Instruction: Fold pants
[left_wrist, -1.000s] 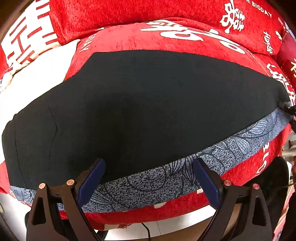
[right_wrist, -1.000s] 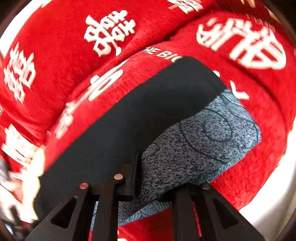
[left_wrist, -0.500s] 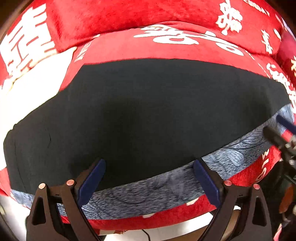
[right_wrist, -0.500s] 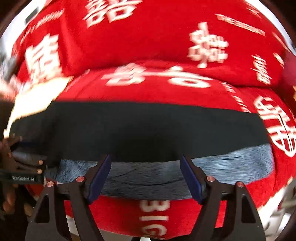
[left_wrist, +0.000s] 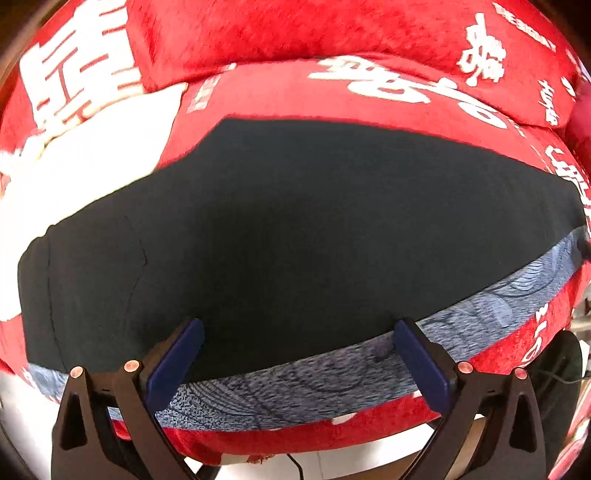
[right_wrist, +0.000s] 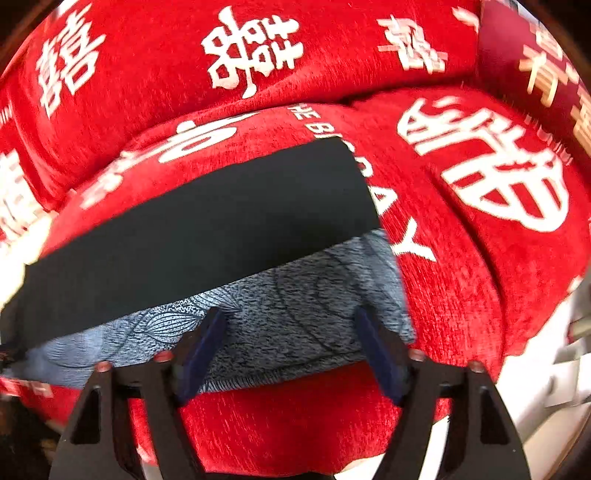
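The pants (left_wrist: 295, 229) lay flat on the sofa seat (left_wrist: 369, 96), apparently atop a patterned cloth (right_wrist: 295, 325) along its front edge.

The left gripper (left_wrist: 295, 350) points steeply downward, its jaws spread wide with nothing clamped. The right gripper (right_wrist: 291, 343) also tilts down, jaws apart and just now narrowing slightly, gripping nothing.

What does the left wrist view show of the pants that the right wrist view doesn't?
Left wrist only: the seamed end of the black pants, a white cloth beyond it, and the open left gripper.

Right wrist only: the pants' squared-off far end and the right gripper, jaws apart with nothing between them after just opening and closing.

Both: pants lying flat, blue patterned fabric beneath, red sofa cover.
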